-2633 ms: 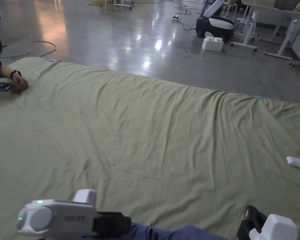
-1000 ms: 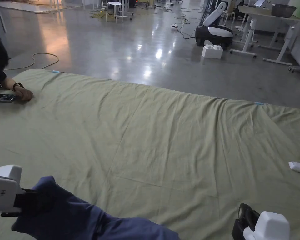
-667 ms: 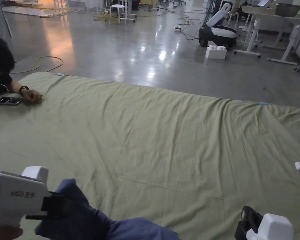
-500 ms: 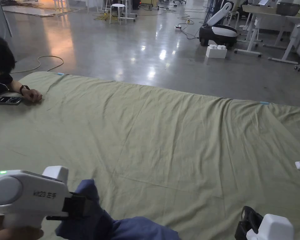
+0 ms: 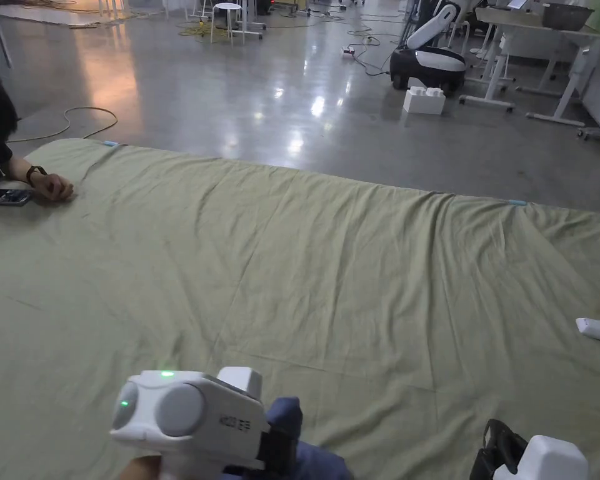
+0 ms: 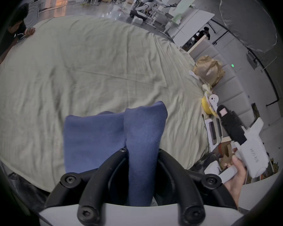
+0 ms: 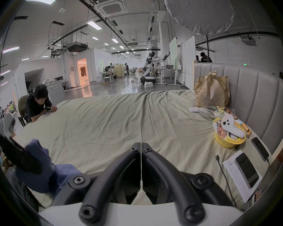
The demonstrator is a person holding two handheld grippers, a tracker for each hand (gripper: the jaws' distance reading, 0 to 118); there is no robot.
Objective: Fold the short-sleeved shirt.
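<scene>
Blue shirt [image 6: 114,136] bunched in the clenched left tongs [image 6: 141,151]; right tongs [image 7: 140,145] clenched on nothing, level.

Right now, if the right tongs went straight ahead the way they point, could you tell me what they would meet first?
Probably the green sheet: the right tongs, shut and empty, point low across it. Depth is unclear.

plain navy blue shirt [image 6: 114,131], pale olive-green sheet [image 5: 330,262], black tongs [image 7: 140,148].
</scene>
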